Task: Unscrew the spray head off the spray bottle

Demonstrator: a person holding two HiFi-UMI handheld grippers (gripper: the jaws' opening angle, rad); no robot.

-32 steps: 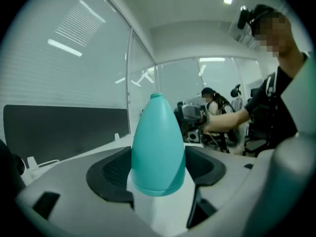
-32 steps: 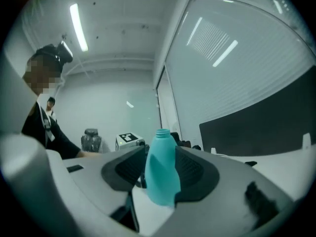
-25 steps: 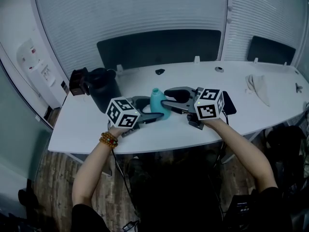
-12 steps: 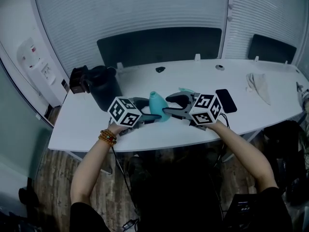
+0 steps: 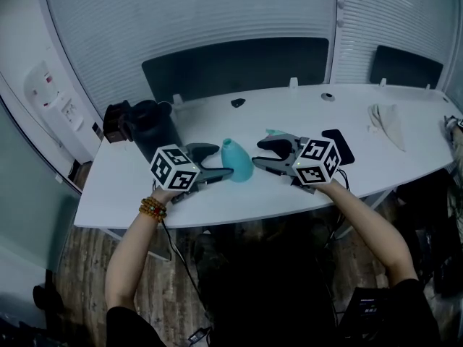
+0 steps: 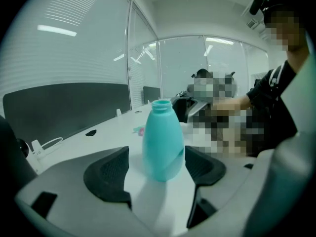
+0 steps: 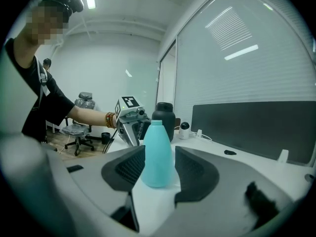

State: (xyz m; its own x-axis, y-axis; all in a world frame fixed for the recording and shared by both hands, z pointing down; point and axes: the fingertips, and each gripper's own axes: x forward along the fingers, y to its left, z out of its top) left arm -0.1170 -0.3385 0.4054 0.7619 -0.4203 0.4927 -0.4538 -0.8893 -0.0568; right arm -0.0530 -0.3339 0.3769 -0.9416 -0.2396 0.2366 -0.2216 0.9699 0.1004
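The teal spray bottle (image 5: pixel 236 160) stands upright on the white table (image 5: pixel 130 190), its neck bare and open with no spray head on it. My left gripper (image 5: pixel 219 162) reaches in from the left. In the left gripper view the bottle (image 6: pixel 163 141) stands between the fingertips (image 6: pixel 106 174), with table showing between it and the left pad. My right gripper (image 5: pixel 262 155) is open a little to the bottle's right. In the right gripper view the bottle (image 7: pixel 158 154) stands just past its pads (image 7: pixel 191 169). A small teal piece (image 5: pixel 273 132) lies behind the right gripper; I cannot tell what it is.
A black jug (image 5: pixel 155 131) and a black box (image 5: pixel 116 121) stand at the table's left. A dark phone (image 5: pixel 337 147) lies right of my right gripper, and a crumpled cloth (image 5: pixel 386 121) farther right. Dark panels (image 5: pixel 235 67) line the table's far edge.
My right gripper has drawn back to the right, away from the top of the bottle. My left gripper has shifted slightly left. The bottle stays upright in place.
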